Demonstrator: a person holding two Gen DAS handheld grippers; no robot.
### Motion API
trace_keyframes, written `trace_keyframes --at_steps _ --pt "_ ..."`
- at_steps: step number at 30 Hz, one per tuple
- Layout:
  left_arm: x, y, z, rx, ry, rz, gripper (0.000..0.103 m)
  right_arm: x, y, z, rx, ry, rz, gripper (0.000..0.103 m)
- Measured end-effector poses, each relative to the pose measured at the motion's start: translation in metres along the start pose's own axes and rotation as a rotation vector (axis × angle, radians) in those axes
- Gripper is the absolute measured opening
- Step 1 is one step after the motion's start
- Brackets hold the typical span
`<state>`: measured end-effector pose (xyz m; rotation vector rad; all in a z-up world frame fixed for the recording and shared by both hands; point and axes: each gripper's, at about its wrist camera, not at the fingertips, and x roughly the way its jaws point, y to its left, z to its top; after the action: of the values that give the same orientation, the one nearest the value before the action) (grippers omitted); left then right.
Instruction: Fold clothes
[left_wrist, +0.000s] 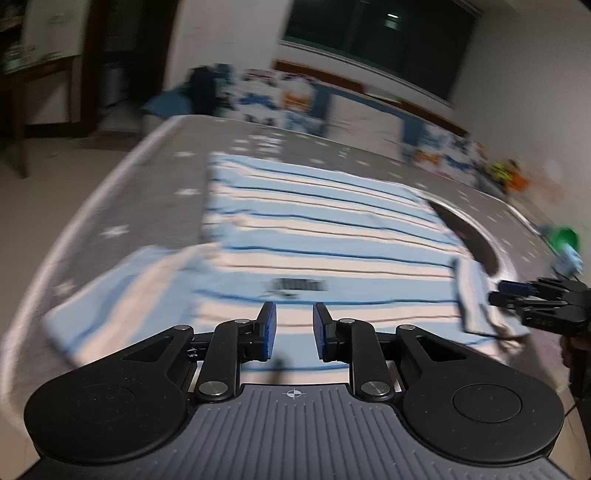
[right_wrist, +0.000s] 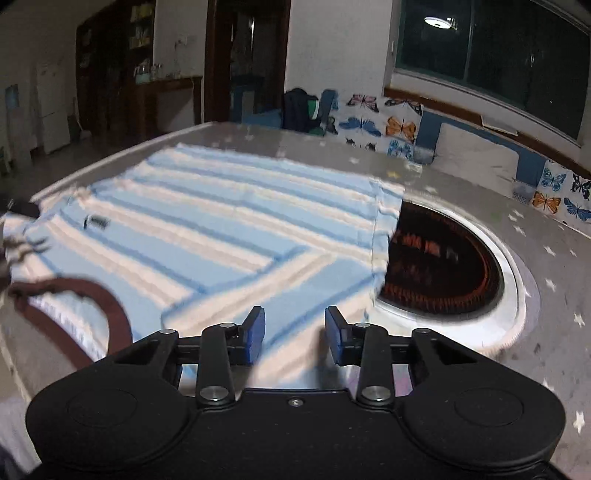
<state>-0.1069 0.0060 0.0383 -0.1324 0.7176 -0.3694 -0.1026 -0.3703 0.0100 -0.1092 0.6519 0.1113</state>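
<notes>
A light-blue and white striped shirt (left_wrist: 317, 229) lies spread flat on the grey starred table cover (left_wrist: 147, 177). In the right wrist view the shirt (right_wrist: 207, 221) has one sleeve folded across its body and a dark brown collar (right_wrist: 110, 306) at the near left. My left gripper (left_wrist: 294, 314) hovers open just over the shirt's near edge, with nothing between its blue pads. My right gripper (right_wrist: 295, 321) is open above the folded sleeve. From the left wrist view, the right gripper (left_wrist: 496, 293) sits beside a raised bit of striped cloth (left_wrist: 472, 295).
A round dark recess with a metal rim (right_wrist: 513, 266) is set into the table just right of the shirt. Butterfly-print cushions (right_wrist: 399, 129) line the far side. A green object (left_wrist: 565, 238) lies at the right edge. Floor drops off at the left.
</notes>
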Motion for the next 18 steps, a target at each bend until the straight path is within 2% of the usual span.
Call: trace_keyframes --at_steps 3,5,10,14,16,18 --pt "-0.011 0.027 -0.006 -0.056 -0.007 0.078 0.035 0.012 0.001 -0.001 0.006 0.024 0.002 0.038" --pt "-0.015 0.043 -0.010 -0.098 -0.008 0.125 0.035 0.009 0.005 -0.003 0.004 0.022 0.004 0.039" --pt "-0.018 0.075 -0.014 -0.228 -0.017 0.192 0.036 0.003 0.011 -0.010 0.005 0.015 0.008 0.045" --pt "-0.018 0.092 -0.014 -0.305 -0.026 0.207 0.038 -0.001 0.009 -0.016 0.035 0.008 0.004 0.048" --pt "-0.021 0.096 -0.014 -0.331 -0.037 0.208 0.044 -0.011 0.012 -0.014 0.035 0.007 -0.004 0.048" --pt "-0.026 0.098 -0.015 -0.349 -0.052 0.218 0.046 -0.010 0.013 -0.014 0.030 0.008 -0.007 0.049"
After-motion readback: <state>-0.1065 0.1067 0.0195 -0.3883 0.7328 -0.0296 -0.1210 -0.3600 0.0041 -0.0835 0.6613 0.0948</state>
